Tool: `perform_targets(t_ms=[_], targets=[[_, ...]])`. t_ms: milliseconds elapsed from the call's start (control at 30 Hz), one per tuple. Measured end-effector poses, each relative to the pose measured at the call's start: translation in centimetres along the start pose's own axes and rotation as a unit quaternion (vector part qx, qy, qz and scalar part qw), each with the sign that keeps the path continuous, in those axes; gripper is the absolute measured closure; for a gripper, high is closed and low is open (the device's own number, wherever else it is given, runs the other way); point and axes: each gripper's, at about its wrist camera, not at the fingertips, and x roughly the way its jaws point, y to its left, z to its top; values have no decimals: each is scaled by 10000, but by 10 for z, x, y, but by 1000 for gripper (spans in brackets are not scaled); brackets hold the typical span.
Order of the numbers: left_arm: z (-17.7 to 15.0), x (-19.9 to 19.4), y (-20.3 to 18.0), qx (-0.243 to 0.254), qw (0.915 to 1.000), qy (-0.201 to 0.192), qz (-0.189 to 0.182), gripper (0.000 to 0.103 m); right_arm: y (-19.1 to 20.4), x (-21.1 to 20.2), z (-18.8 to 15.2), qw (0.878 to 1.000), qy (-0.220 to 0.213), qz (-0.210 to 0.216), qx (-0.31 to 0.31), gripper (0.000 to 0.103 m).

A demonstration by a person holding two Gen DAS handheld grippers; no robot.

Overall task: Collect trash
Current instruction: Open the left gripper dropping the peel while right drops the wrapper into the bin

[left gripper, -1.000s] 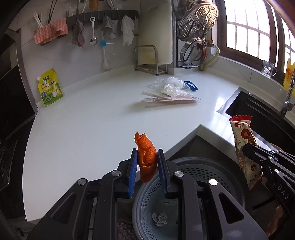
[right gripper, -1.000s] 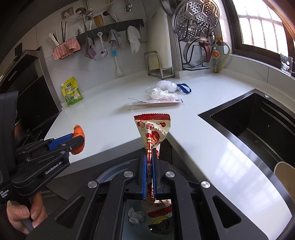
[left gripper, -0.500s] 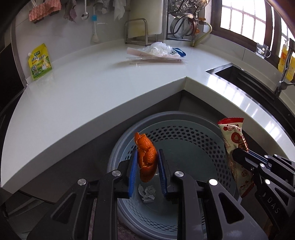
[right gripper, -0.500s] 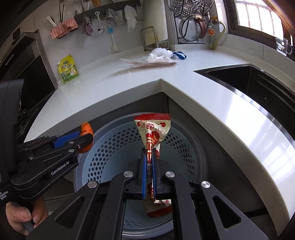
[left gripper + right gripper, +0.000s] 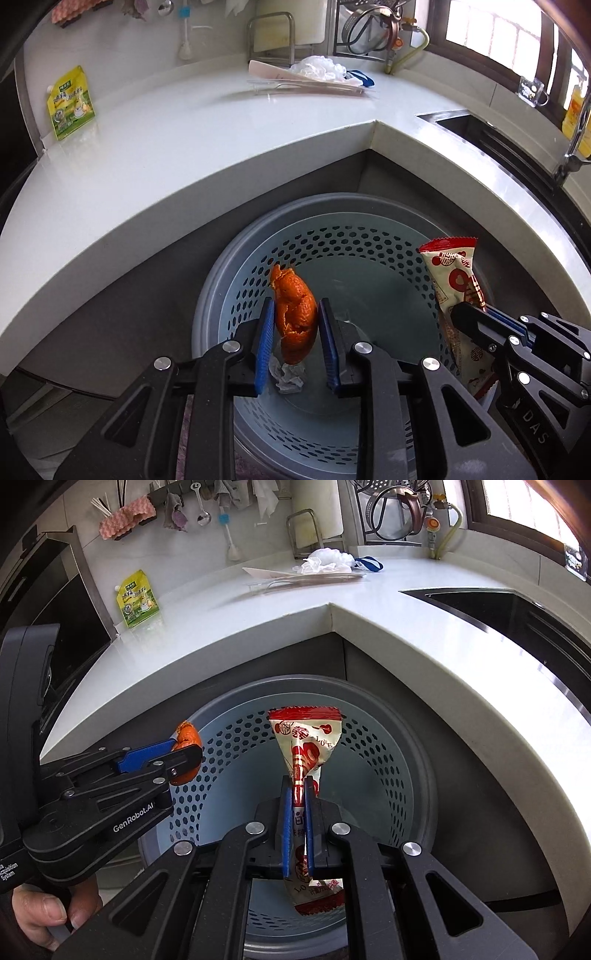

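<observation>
In the lower middle of the left wrist view, the left gripper [image 5: 295,325] has the orange peel [image 5: 294,317] upright between its blue pads. Its jaws have just been opening a little; the peel seems to rest against the left pad, though a thin gap shows on the right, so the hold is hard to judge. Directly beneath lies the perforated grey trash basket [image 5: 236,280], with a crumpled paper scrap [image 5: 287,376] on its bottom. In the right wrist view, the right gripper [image 5: 298,794] is pressed together on a red-and-cream snack wrapper [image 5: 304,738], which stands up over the basket [image 5: 391,746] at frame centre. More litter [image 5: 325,559] lies on the white counter [image 5: 258,613] at the upper middle.
</observation>
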Motion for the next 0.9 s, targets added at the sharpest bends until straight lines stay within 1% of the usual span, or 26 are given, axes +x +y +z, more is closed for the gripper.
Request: perform_targets(t_ms=[100,167,200,233,267,300,333,400,567,667,733,767,867,900], targets=[[0,2,1,-21,10000,39,7,77,0,2,0,10000,20,9,1,97],[1,3,2,-31,10000,51,-1,75,-1,3,0,10000,37,4,13,96],[0,3,2,-27,10000,44,9,70,-1,3,0,10000,44,-7,14,94],[0,2,2,-27,10000,31,22,62,-1,4,0,10000,46,-21,17,90],[0,1,2,-33,10000,6,41,57,-2,3,0,10000,32,-36,24,78],[0,0,2,-38,10000,-27,58,50,-2,2,0,10000,-7,-51,32,63],[0,-1,2,-39,10000,-55,63,48,-3,0,0,10000,-67,-54,38,60],[0,-1,3,-26,9999,-56,87,48,-3,-3,1,9999,-140,-55,34,59],[-2,-1,5,-54,9999,-10,117,48,-7,-3,0,9997,-154,-115,115,59],[-2,-3,6,-66,9998,-48,167,44,-11,-4,0,9995,-204,-156,165,51],[-1,-5,7,-74,9997,-96,193,42,-12,-7,-1,9992,-299,-182,192,47],[-1,-7,7,-76,9997,-125,205,42,-13,-9,-1,9989,-358,-215,196,44],[1,-13,9,-91,9993,-262,253,31,-13,-19,1,9973,-606,-370,182,33],[1,-16,10,-105,9990,-331,293,23,-12,-22,2,9969,-665,-390,156,30]])
